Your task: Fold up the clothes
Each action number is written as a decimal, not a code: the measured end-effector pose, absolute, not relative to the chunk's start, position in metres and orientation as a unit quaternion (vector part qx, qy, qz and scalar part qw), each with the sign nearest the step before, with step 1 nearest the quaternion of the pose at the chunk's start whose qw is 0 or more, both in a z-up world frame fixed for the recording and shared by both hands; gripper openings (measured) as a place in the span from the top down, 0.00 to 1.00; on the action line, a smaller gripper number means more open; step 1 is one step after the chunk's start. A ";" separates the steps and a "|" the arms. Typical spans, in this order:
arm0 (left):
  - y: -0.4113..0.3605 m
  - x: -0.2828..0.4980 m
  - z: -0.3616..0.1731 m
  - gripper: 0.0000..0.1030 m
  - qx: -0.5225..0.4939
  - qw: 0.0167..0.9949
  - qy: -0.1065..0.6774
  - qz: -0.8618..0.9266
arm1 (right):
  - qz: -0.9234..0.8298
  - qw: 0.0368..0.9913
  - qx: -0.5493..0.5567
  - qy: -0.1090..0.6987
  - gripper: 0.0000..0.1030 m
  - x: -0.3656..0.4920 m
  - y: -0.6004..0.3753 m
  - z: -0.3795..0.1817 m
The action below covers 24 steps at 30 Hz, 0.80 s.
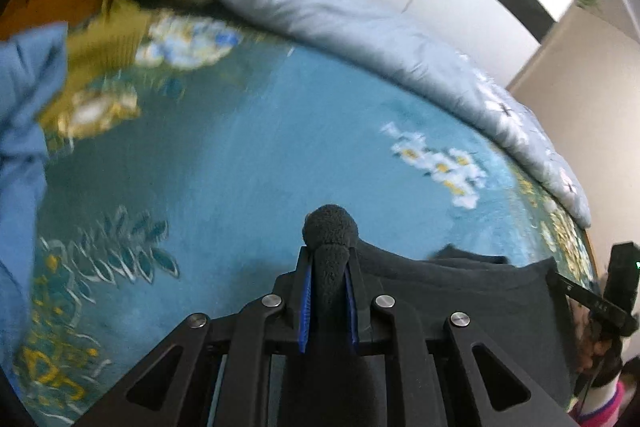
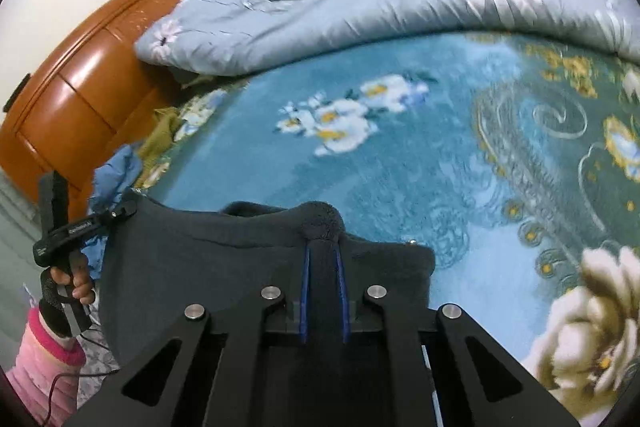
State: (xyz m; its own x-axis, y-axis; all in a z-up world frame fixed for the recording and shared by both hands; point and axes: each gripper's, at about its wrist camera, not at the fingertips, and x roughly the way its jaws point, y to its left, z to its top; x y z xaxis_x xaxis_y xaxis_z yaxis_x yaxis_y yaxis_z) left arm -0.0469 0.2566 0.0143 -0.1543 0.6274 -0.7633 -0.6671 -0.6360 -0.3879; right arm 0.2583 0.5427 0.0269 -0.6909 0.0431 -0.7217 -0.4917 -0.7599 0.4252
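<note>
Both grippers, left gripper (image 1: 329, 247) and right gripper (image 2: 322, 227), clamped on dark grey fleecy garment (image 2: 208, 259), stretched above teal floral blanket (image 2: 400, 179). Step: lifting edge. Next, probably: carrying evenly forward, folding over.

Matte black throughout on the left tool (image 1: 329, 267), with angular linkage arms pierced by triangular cut-outs and pinned by four round silver screws. Thin blue pads (image 1: 306, 307) along the inner faces of the fingers. Same build on the right tool (image 2: 322, 267): black links, silver pivots, narrow blue pads (image 2: 305, 299). Seen from the right wrist view, a black pistol-style handle with small white lettering, a black fingerless glove (image 2: 56, 315), a padded pink sleeve (image 2: 44, 375) with a brighter pink cuff, and a thin black cable (image 2: 56, 391) trailing below.
</note>
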 end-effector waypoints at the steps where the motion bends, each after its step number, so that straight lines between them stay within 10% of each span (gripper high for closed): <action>1: 0.258 -0.050 0.004 0.85 -0.502 0.421 0.019 0.755 | 0.863 0.156 -0.362 0.316 0.88 0.256 0.545 0.022; 14: 0.243 -0.049 -0.017 0.71 -0.537 0.437 -0.016 0.721 | 0.842 0.159 -0.386 0.342 0.85 0.252 0.549 -0.003; 18: 0.212 -0.040 0.000 0.36 -0.539 0.458 -0.056 0.705 | 0.851 0.171 -0.356 0.346 0.54 0.277 0.541 0.012; 24: 0.174 -0.016 -0.002 0.21 -0.552 0.482 -0.069 0.677 | 0.844 0.154 -0.314 0.406 0.23 0.339 0.527 0.011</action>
